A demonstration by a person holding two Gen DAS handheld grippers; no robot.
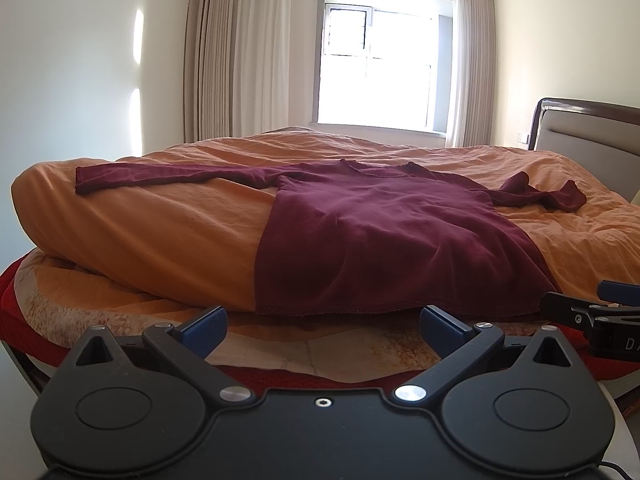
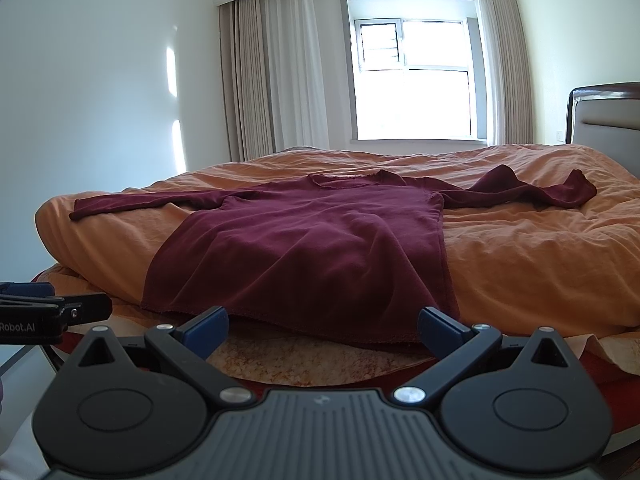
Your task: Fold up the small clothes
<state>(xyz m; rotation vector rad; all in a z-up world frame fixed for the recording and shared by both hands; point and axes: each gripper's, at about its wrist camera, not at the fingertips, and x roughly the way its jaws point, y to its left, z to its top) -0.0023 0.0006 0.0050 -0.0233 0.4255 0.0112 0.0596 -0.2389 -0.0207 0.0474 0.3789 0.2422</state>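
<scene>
The maroon long-sleeved top (image 2: 304, 252) lies spread face-up on the orange duvet (image 2: 540, 256), its hem toward me and draped over the duvet's near edge, its neckline (image 2: 340, 180) away toward the window (image 2: 416, 80); so its long axis, hem to collar, runs straight out from my fingers. One sleeve (image 2: 132, 202) stretches flat out to the left, while the other sleeve (image 2: 532, 192) on the right is bunched and humped near its cuff. My right gripper (image 2: 322, 330) hangs just short of the hem, jaws wide apart and holding nothing, with the hem's right corner close to its right-hand finger. My left gripper (image 1: 322, 328) is likewise spread and empty, level with the hem (image 1: 340, 312), the left corner lying just ahead of its left finger. Each gripper seems to me about equally near its own corner, so I judge the coming move to be a two-handed pinch of the hem, or else a reach out for the sleeves. The rumpled right sleeve will likely want straightening first. Beneath the hem a patterned cover (image 2: 304, 360) shows at the bed's edge, so the fabric overhangs a step there. There is open duvet on both sides of the top and beyond the collar, and the headboard (image 2: 600, 116) stands well off to the right.
</scene>
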